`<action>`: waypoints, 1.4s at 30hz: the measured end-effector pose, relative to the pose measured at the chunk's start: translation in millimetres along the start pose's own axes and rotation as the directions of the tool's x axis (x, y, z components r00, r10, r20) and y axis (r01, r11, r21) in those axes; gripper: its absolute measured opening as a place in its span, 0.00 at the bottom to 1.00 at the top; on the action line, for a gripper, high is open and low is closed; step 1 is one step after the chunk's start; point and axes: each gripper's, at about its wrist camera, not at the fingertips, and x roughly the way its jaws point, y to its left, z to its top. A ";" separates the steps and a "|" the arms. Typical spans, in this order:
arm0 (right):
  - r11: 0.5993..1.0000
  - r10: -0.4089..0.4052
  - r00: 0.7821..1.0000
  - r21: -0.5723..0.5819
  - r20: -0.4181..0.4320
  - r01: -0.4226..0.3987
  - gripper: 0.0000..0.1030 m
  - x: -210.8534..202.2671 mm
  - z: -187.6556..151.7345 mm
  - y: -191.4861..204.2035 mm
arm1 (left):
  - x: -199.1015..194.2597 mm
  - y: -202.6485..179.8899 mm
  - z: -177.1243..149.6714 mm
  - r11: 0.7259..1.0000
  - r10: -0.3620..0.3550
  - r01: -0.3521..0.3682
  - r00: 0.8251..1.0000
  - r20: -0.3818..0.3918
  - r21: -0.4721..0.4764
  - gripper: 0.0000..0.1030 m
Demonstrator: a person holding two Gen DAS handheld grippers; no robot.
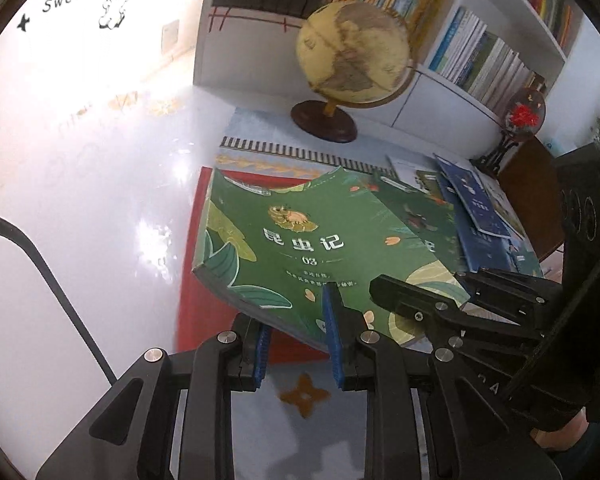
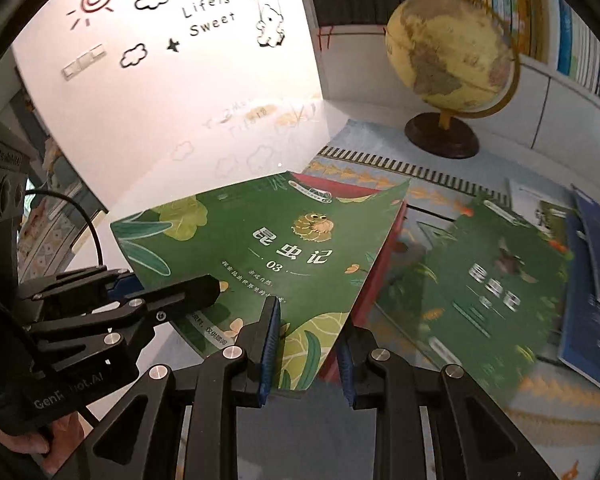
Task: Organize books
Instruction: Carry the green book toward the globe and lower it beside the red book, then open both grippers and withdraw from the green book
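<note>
Book (image 1: 300, 240) edges in both grippers; table beyond

Both the left gripper (image 1: 298, 344) and the right gripper (image 2: 308, 354) have matte black linkage arms with round silver screws and ribbed blue pads (image 2: 270, 344), white "GenRobot.AI" lettering (image 2: 70, 394) on one body, and a thin black cable (image 1: 40, 264).

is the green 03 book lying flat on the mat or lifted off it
Lifted: the green book tilts above the mat, its near edge clamped by the left gripper and the right gripper.
</note>
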 end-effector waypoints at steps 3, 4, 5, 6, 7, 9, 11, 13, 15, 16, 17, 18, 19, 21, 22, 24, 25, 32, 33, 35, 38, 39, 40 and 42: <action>0.999 -0.009 1.000 0.040 -0.005 0.009 0.25 12.4 8.5 -5.3 | 11.0 8.7 2.0 1.000 -0.024 0.024 0.999 -0.026 0.001 0.22; 0.999 -0.007 1.000 0.054 -0.011 0.008 0.25 16.4 9.7 -7.0 | 13.2 10.0 1.8 1.000 -0.030 0.030 0.999 -0.033 -0.002 0.22; 0.998 -0.002 1.000 0.070 -0.021 0.004 0.25 21.1 10.3 -8.8 | 16.9 13.1 1.0 0.999 -0.040 0.039 0.998 -0.047 -0.008 0.22; 0.997 0.003 1.000 0.080 -0.030 -0.001 0.25 24.6 9.9 -10.3 | 19.3 15.0 0.8 0.999 -0.049 0.049 0.997 -0.058 -0.011 0.22; 0.996 0.007 0.999 0.088 -0.037 -0.004 0.25 26.7 9.1 -11.4 | 22.1 17.6 0.8 0.998 -0.056 0.055 0.996 -0.066 -0.015 0.23; 0.994 0.018 0.999 0.110 -0.052 -0.012 0.25 31.9 5.9 -14.1 | 26.5 22.9 -5.3 0.998 -0.062 0.059 0.993 -0.096 -0.030 0.27; 0.991 0.022 0.997 0.132 -0.073 -0.012 0.25 39.7 1.5 -17.1 | 29.5 29.8 -14.5 0.997 -0.063 0.057 0.990 -0.124 -0.053 0.27; 0.989 0.029 0.995 0.150 -0.097 -0.014 0.25 47.3 -3.0 -19.4 | 32.3 39.6 -20.9 0.995 -0.060 0.048 0.987 -0.148 -0.082 0.28; 0.986 0.040 0.993 0.168 -0.114 -0.021 0.25 53.4 -6.7 -19.9 | 34.9 52.8 -25.2 0.991 -0.055 0.033 0.985 -0.166 -0.132 0.28; 0.984 0.049 0.991 0.175 -0.125 -0.027 0.25 57.1 -8.7 -19.7 | 36.4 56.0 -24.5 0.989 -0.053 0.028 0.984 -0.169 -0.145 0.28; 0.984 0.052 0.990 0.177 -0.131 -0.028 0.25 60.1 -9.3 -19.2 | 36.5 61.8 -26.2 0.986 -0.050 0.021 0.984 -0.171 -0.167 0.28; 0.985 0.051 0.989 0.173 -0.136 -0.026 0.25 62.4 -10.0 -18.0 | 36.4 65.0 -27.0 0.984 -0.048 0.017 0.984 -0.174 -0.177 0.28; 0.986 0.045 0.989 0.164 -0.144 -0.021 0.25 64.9 -10.7 -16.1 | 35.8 67.2 -28.5 0.984 -0.045 0.013 0.983 -0.176 -0.180 0.28; 0.987 0.040 0.987 0.159 -0.157 -0.014 0.25 68.1 -12.8 -15.1 | 34.0 70.7 -33.3 0.984 -0.003 -0.030 0.982 -0.191 -0.173 0.28; 0.986 0.039 0.985 0.165 -0.167 -0.011 0.25 70.1 -13.9 -15.8 | 31.9 73.2 -34.2 0.984 0.018 -0.051 0.981 -0.191 -0.172 0.28; 0.983 0.045 0.981 0.181 -0.189 -0.010 0.31 73.7 -16.4 -17.3 | 23.0 80.9 -38.2 0.977 0.066 -0.097 0.984 -0.167 -0.187 0.28; 0.982 0.060 0.980 0.188 -0.188 -0.024 0.36 72.5 -18.1 -17.9 | 20.4 82.8 -38.6 0.975 0.069 -0.101 0.984 -0.164 -0.196 0.28; 0.974 0.028 0.976 0.227 -0.217 0.023 0.58 52.5 -43.4 -26.4 | 3.0 67.6 -37.9 0.975 0.083 -0.108 0.988 -0.133 -0.194 0.28; 0.970 0.036 0.976 0.242 -0.216 0.018 0.58 46.4 -49.9 -29.6 | 2.4 63.1 -38.3 0.974 0.077 -0.102 0.989 -0.130 -0.201 0.28; 0.967 0.023 0.980 0.255 -0.199 0.030 0.58 29.5 -62.3 -36.0 | 3.9 51.8 -38.2 0.974 0.051 -0.079 0.990 -0.132 -0.211 0.28; 0.961 -0.017 0.985 0.269 -0.171 0.063 0.58 -0.5 -81.3 -49.8 | 8.4 14.3 -35.4 0.985 0.053 -0.074 0.990 -0.133 -0.159 0.28; 0.956 -0.026 0.986 0.283 -0.162 0.071 0.58 -10.9 -87.7 -56.9 | 8.4 -3.1 -33.8 0.990 0.067 -0.082 0.990 -0.125 -0.117 0.28; 0.951 -0.032 0.988 0.299 -0.151 0.076 0.58 -22.5 -95.1 -65.0 | 7.0 -22.2 -33.1 0.994 0.071 -0.079 0.991 -0.115 -0.073 0.28; 0.933 -0.053 0.992 0.347 -0.118 0.092 0.58 -50.6 -111.0 -86.4 | 3.3 -61.3 -34.5 0.999 0.044 -0.045 0.993 -0.106 -0.007 0.28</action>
